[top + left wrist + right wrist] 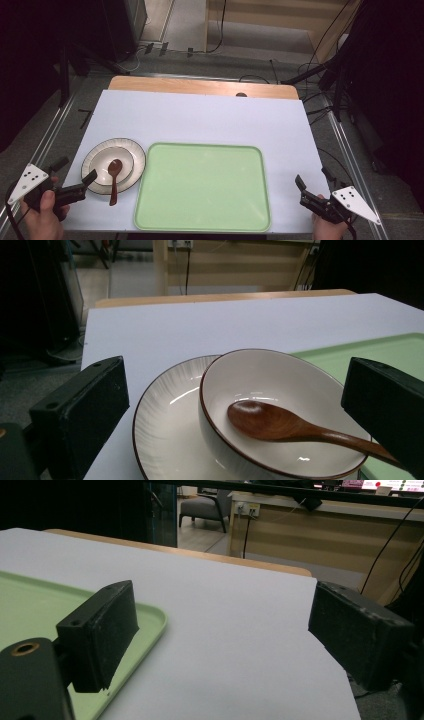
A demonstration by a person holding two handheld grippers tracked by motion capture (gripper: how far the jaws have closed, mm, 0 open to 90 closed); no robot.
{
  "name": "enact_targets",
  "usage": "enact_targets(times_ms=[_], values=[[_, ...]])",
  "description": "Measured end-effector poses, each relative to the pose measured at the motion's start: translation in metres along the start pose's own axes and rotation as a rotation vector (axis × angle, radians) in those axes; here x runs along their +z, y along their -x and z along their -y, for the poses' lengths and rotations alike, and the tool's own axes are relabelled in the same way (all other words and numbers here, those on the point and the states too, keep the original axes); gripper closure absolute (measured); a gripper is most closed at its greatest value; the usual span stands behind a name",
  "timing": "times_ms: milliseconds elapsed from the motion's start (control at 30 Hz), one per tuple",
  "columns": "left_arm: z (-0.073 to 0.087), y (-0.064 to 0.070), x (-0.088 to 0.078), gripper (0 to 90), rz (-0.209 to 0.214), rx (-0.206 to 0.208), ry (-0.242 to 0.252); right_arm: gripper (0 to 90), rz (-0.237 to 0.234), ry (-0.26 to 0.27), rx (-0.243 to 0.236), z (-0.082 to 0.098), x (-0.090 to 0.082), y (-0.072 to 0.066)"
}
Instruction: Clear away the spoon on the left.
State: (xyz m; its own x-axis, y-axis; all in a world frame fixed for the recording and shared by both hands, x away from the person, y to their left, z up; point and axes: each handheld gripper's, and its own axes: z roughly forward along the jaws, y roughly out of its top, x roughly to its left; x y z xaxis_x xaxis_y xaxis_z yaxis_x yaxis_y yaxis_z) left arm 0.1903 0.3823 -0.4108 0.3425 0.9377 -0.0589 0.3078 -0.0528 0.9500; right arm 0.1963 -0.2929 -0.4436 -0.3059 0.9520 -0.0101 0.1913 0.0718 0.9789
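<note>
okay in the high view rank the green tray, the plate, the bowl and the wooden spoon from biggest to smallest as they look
1. Green tray, by far the largest.
2. Plate, the striped one under the bowl.
3. Bowl, sitting on the plate.
4. Wooden spoon, smallest in area, though about as long as the bowl is wide.

Both grippers [75, 175] [312, 180] are black, with blocky jaws and white, hole-dotted triangular plates.

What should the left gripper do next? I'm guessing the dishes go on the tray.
Probably ease the open left gripper forward onto the wooden spoon, whose handle juts over the bowl rim toward it. The bowl sits on the plate; the green tray beside it is bare.
</note>
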Motion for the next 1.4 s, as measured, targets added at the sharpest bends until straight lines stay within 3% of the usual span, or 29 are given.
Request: enact_targets(times_ms=[133, 333, 433, 500, 600, 733, 767, 800, 900, 933, 967, 1167, 1267, 1400], values=[[-0.005, 0.008, 0.002, 0.0, 0.021, 0.009, -0.004, 13.0, 0.004, -0.008, -0.003, 0.001, 0.003, 0.0], [-0.009, 0.024, 0.005, 0.3, 0.01, 0.026, -0.029, 13.0, -0.007, -0.011, -0.031, 0.001, 0.0, -0.007], [-0.012, 0.029, 0.004, 3.4, 0.008, 0.01, -0.022, 12.9, -0.007, -0.009, -0.039, 0.0, 0.0, -0.008], [-0.016, 0.029, 0.004, 6.4, 0.023, -0.041, -0.026, 13.0, -0.007, -0.017, -0.046, 0.001, 0.002, -0.009], [-0.017, 0.03, 0.004, 7.1, 0.03, -0.034, -0.023, 13.0, -0.008, -0.021, -0.048, 0.001, 0.002, -0.01], [-0.016, 0.037, 0.005, 18.8, 0.05, -0.02, -0.027, 13.0, -0.006, -0.019, -0.045, 0.002, 0.002, -0.009], [-0.015, 0.041, 0.006, 22.9, 0.082, -0.03, -0.031, 13.0, -0.008, -0.018, -0.047, 0.002, 0.002, -0.008], [-0.015, 0.041, 0.006, 24.4, 0.082, -0.03, -0.031, 13.0, -0.008, -0.018, -0.047, 0.002, 0.002, -0.008], [-0.015, 0.046, 0.005, 30.9, 0.106, -0.055, -0.049, 13.0, -0.011, -0.017, -0.046, 0.002, 0.002, -0.009], [-0.016, 0.048, 0.004, 33.5, 0.154, -0.098, -0.078, 13.0, -0.009, -0.016, -0.054, 0.001, 0.001, -0.01], [-0.016, 0.049, 0.003, 35.7, 0.167, -0.112, -0.093, 13.0, -0.009, -0.016, -0.058, 0.001, 0.001, -0.01], [-0.012, 0.054, 0.003, 46.7, 0.16, -0.129, -0.174, 13.0, -0.006, -0.017, -0.062, 0.002, 0.001, -0.01], [-0.009, 0.056, 0.0, 49.6, 0.159, -0.175, -0.212, 13.0, -0.003, -0.017, -0.062, 0.002, 0.0, -0.009], [-0.008, 0.059, 0.0, 50.7, 0.137, -0.171, -0.239, 13.0, 0.0, -0.018, -0.059, 0.003, 0.0, -0.008]])
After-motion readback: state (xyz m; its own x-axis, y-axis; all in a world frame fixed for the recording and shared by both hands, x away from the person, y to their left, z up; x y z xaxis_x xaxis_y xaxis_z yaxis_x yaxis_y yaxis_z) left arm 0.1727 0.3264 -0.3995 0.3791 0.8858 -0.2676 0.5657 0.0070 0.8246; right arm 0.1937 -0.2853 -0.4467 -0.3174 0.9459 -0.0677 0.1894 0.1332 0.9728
